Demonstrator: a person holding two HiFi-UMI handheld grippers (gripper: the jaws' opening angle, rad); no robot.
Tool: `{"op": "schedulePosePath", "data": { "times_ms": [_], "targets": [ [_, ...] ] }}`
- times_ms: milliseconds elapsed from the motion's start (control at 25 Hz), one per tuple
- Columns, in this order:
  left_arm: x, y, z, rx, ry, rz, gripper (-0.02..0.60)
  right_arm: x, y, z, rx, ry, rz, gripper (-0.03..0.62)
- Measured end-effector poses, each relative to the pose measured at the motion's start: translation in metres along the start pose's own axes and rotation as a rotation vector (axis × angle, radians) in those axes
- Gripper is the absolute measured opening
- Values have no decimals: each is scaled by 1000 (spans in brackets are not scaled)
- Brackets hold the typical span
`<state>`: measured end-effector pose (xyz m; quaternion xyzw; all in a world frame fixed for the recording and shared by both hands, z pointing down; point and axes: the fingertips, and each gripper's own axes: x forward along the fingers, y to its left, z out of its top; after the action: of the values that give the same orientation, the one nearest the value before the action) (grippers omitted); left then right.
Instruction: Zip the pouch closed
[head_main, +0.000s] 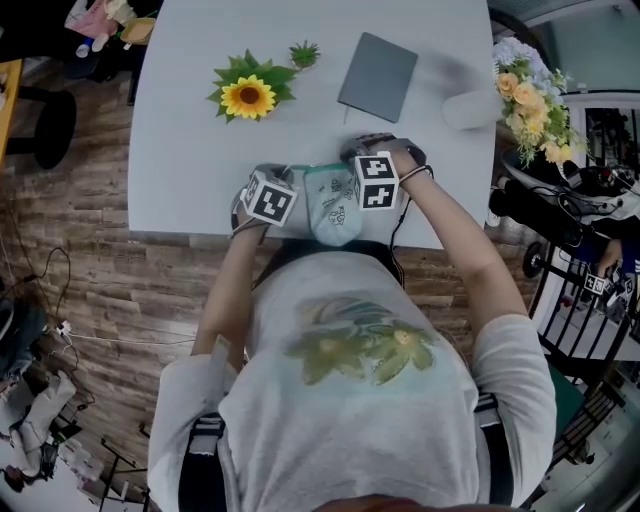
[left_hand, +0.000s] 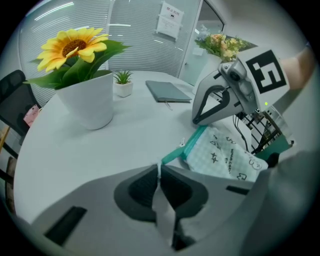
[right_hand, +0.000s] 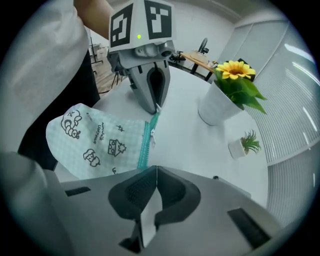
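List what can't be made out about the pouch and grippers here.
Whether the zip is done up: head view, the left gripper and right gripper cover the pouch top edge; gripper views, teeth too small.
Jaws, head view: hidden under the grippers' own bodies.
Pouch print: too small to read anywhere.
Wall notice, left gripper view: too small to read.

Open tabletop (head_main: 180, 180) ahead — sunflower pot (head_main: 248, 96), notebook (head_main: 377, 77) beyond
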<state>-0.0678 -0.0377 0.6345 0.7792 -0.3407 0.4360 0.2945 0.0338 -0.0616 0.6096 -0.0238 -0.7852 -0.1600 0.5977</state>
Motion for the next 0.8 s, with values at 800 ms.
{"op": "schedulePosePath", "data": {
  "times_ms": [800],
  "targets": [
    [1, 0, 1, -27, 4, 4, 23, 29, 2, 56, -209, -30, 49, 66]
  ]
}}
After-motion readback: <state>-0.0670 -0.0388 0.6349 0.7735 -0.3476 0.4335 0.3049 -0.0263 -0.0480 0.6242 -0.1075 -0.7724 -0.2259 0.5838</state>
